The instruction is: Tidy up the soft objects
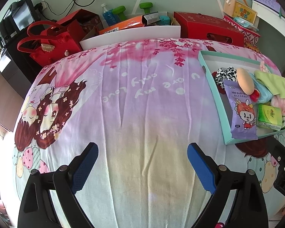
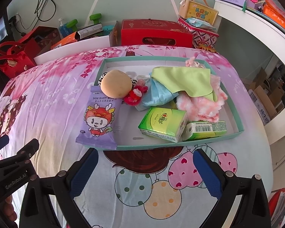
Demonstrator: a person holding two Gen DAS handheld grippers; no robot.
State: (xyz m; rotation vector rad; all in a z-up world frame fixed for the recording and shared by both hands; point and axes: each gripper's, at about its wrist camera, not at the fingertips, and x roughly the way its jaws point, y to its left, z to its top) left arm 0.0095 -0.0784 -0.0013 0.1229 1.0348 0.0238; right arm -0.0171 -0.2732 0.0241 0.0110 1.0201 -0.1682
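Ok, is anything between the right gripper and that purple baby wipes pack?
Nothing visible. The right gripper is open over bare bedsheet, and the purple wipes pack hangs over the near-left edge of the teal tray, closest to the gripper. The bun-shaped plush rests on its far end.

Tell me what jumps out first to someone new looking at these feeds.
The teal tray heaped with soft things on the cartoon bedsheet: a purple wipes pack overhanging its front-left rim, green tissue packs at the front. Both hand-held grippers, left and right, are open and empty.
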